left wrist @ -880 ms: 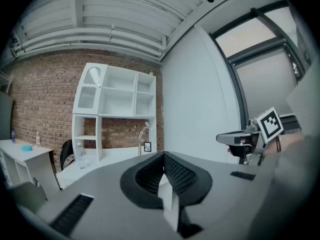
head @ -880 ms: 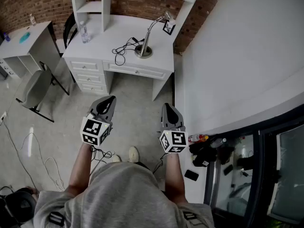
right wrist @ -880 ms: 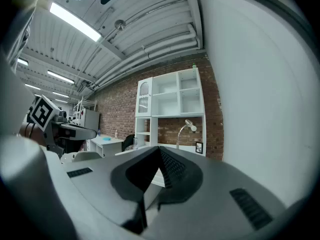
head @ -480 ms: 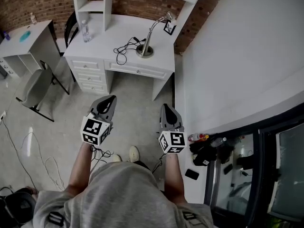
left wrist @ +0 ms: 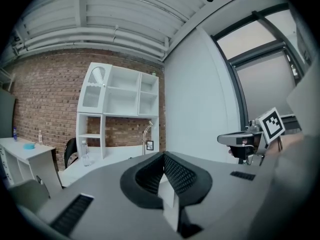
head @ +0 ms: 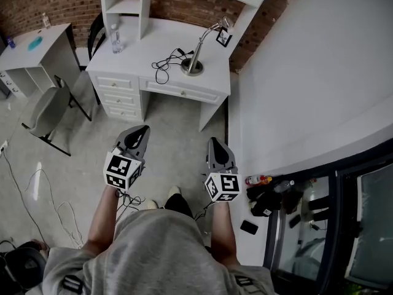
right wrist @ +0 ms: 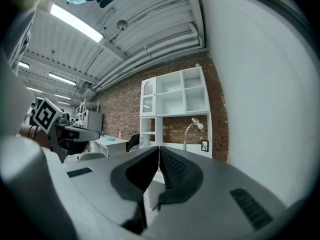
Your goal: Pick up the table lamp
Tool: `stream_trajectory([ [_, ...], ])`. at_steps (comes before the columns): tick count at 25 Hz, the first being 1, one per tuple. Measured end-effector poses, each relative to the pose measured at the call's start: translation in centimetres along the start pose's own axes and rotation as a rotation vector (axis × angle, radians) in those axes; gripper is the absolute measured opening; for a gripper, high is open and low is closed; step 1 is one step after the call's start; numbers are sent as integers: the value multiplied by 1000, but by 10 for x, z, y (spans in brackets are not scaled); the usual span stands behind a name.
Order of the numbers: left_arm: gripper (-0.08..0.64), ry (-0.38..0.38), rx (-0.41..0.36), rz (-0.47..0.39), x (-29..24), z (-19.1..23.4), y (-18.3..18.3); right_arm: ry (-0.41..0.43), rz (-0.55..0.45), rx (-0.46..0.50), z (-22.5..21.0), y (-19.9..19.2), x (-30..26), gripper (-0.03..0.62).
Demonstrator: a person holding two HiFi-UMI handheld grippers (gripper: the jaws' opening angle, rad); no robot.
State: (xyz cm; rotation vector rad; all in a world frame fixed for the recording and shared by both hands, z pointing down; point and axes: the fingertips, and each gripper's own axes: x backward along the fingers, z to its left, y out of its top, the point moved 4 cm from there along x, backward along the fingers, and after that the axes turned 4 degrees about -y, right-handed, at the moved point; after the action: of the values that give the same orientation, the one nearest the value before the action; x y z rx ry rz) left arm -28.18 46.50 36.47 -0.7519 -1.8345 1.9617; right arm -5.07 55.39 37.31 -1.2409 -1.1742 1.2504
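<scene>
**Silver table lamp (head: 197,51) upright on white desk (head: 138,45)**

It has a round base, a slim neck curving over to a small head, and stands toward the desk's right rear corner, with its black cable (head: 164,62) trailing left from the base.

Table lamp (head: 198,48) on desk (head: 138,49) — right end, cable (head: 164,63) left of it, bottle (head: 115,39) far left

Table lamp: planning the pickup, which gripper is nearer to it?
Right, narrowly. The right gripper points almost straight at the table lamp; left gripper is offset leftward. Both far short.
</scene>
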Motion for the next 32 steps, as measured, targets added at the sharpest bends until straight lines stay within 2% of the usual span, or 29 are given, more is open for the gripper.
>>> stream_trajectory([
  [6, 5, 21, -2, 6, -14, 18, -7, 23, 10, -16, -1, -13, -29, 23],
  [11, 5, 44, -5, -25, -42, 38, -6, 42, -1, -26, -16, -21, -72, 23],
  [22, 5, 121, -6, -21, -163, 95, 23, 58, -23, -55, -98, -4, -202, 23],
  [32, 5, 158, 10, -2, -262, 131, 32, 101, -6, -60, -160, -8, -297, 23],
])
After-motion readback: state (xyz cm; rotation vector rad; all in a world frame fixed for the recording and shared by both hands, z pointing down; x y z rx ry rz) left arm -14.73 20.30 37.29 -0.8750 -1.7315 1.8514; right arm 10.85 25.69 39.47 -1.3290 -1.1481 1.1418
